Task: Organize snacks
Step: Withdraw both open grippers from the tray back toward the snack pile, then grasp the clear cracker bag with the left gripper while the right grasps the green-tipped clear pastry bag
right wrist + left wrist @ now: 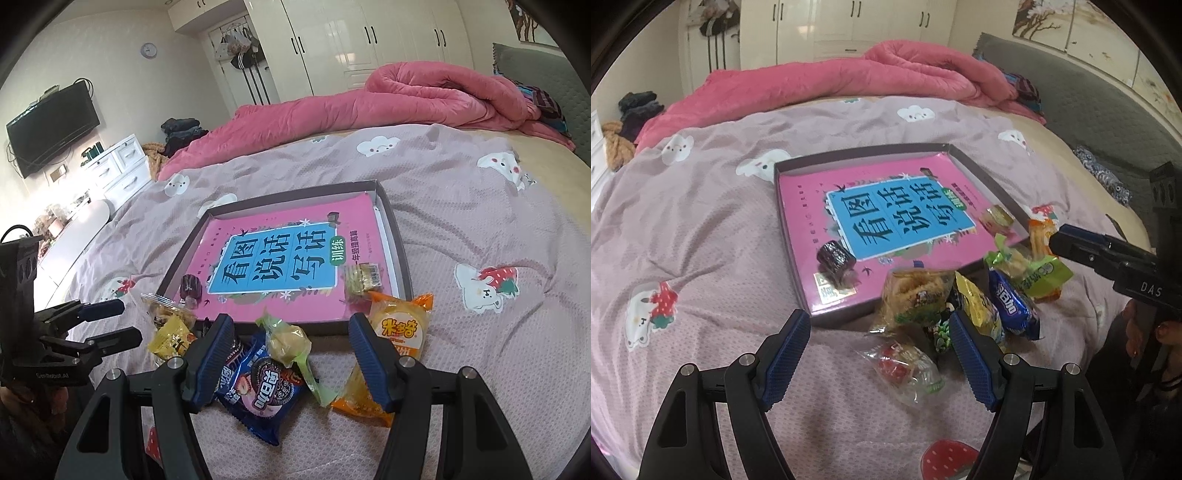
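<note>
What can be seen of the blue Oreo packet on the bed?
The Oreo packet is a glossy blue plastic wrapper, sealed, with crimped ends, white lettering and a printed sandwich cookie with pink cream. It lies flat on the bedspread, just outside the near edge of the shallow box. A green-wrapped snack overlaps its far end. It sits low between the open fingers of the right tool, not gripped.

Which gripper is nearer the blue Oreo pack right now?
Right. The right gripper hangs just above the Oreo pack, jaws open around it. The left gripper sits further off, over the clear red-candy packet.
</note>
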A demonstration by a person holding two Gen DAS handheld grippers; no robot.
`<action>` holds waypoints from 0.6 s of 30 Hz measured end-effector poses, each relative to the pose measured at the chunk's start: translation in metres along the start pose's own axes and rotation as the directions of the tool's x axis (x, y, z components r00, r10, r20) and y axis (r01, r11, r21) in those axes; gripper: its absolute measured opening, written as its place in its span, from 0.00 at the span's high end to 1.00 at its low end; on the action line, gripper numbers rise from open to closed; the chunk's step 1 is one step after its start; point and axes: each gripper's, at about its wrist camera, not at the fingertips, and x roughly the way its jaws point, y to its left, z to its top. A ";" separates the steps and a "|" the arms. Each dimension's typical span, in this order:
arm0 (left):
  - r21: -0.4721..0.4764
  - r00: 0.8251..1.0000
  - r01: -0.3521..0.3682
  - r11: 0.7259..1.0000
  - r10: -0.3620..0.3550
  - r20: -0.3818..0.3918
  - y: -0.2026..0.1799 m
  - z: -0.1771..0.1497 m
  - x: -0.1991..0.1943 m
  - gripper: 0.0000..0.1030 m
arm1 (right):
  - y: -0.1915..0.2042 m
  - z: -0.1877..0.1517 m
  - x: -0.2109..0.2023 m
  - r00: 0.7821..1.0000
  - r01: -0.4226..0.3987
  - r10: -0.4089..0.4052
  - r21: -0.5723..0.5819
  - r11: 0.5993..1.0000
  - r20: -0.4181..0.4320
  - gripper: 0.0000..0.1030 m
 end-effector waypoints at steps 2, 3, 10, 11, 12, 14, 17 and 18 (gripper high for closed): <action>0.006 1.000 0.002 1.000 -0.002 -0.007 -0.001 -0.001 0.002 0.24 | 0.000 0.000 0.001 1.000 0.000 0.000 -0.001 1.000 -0.002 0.38; 0.009 1.000 -0.001 1.000 0.001 -0.011 -0.001 -0.001 0.004 0.24 | 0.001 0.000 0.001 1.000 0.000 0.000 -0.002 1.000 -0.003 0.38; 0.030 0.999 -0.003 1.000 0.004 -0.045 -0.004 -0.003 0.012 0.24 | 0.002 -0.002 0.007 1.000 0.004 -0.004 -0.012 1.000 -0.027 0.38; 0.030 0.999 0.002 1.000 0.000 -0.046 -0.005 -0.002 0.012 0.24 | 0.002 -0.002 0.009 0.999 0.004 -0.004 -0.015 1.000 -0.033 0.38; 0.030 0.999 0.006 1.000 -0.005 -0.046 -0.005 -0.002 0.013 0.24 | 0.002 -0.003 0.011 0.999 0.004 -0.004 -0.018 1.000 -0.039 0.38; 0.032 0.999 0.006 0.999 -0.005 -0.044 -0.005 -0.001 0.013 0.24 | 0.002 -0.003 0.016 0.998 0.009 -0.011 -0.028 1.000 -0.056 0.38; 0.035 0.999 0.016 0.999 -0.014 -0.048 -0.005 0.000 0.016 0.24 | 0.003 -0.006 0.024 0.996 0.022 -0.026 -0.050 0.999 -0.085 0.38; 0.034 0.999 0.018 0.999 -0.016 -0.052 -0.005 0.000 0.017 0.24 | 0.003 -0.007 0.027 0.995 0.025 -0.030 -0.059 0.998 -0.098 0.38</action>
